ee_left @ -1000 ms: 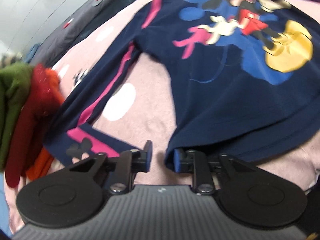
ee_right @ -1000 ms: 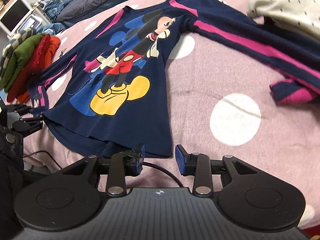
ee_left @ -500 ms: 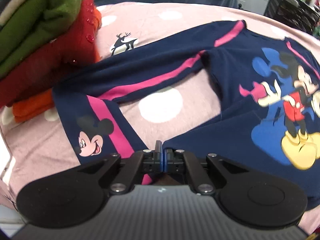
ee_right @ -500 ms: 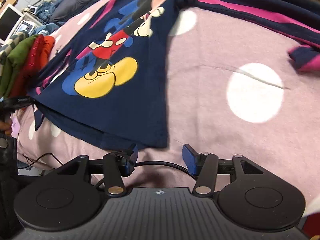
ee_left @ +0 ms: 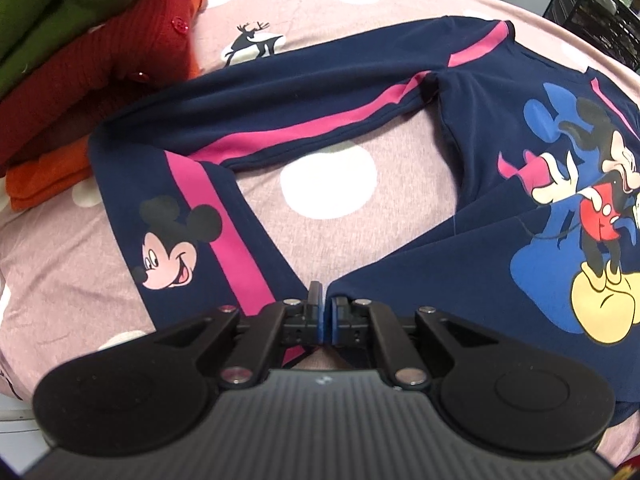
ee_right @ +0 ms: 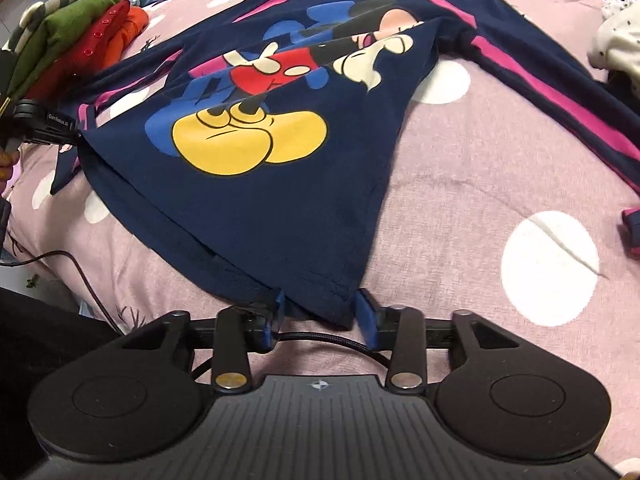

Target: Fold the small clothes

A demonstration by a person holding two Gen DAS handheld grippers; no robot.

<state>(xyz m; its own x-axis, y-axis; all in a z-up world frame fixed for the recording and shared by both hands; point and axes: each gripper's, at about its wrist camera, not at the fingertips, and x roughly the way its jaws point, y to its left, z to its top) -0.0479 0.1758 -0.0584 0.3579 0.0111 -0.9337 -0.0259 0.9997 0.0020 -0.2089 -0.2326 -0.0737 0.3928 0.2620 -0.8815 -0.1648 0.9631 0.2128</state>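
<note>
A person's two handheld grippers take hold of a child's navy shirt (ee_right: 280, 184) at its bottom hem, the opening step of a fold on a pink, white-dotted bedspread (ee_right: 480, 200). Nearest the right wrist camera, the right gripper (ee_right: 319, 312) straddles the hem's near corner; its jaws are closing, the cloth is between them, and the blue pads do not yet look pressed onto it. At the opposite hem corner, the left gripper (ee_left: 323, 316) has its fingers pressed together and pinches the fabric edge there, a hold also visible from the right camera, where the left gripper (ee_right: 60, 132) tugs the hem taut. Beyond the hem the shirt lies face up, its cartoon-mouse print (yellow shoes toward the hem) spread flat, with one pink-striped sleeve (ee_left: 280, 120) bent back on itself and the other sleeve (ee_right: 540, 92) trailing away to the side. Farther off sits a stack of folded clothes (ee_left: 80, 40) in green, red and orange, apparently already done. The next move likely calls for the right jaws to finish closing on the hem, then both hands to lift and carry it evenly toward the collar, sleeves tucked in.
</note>
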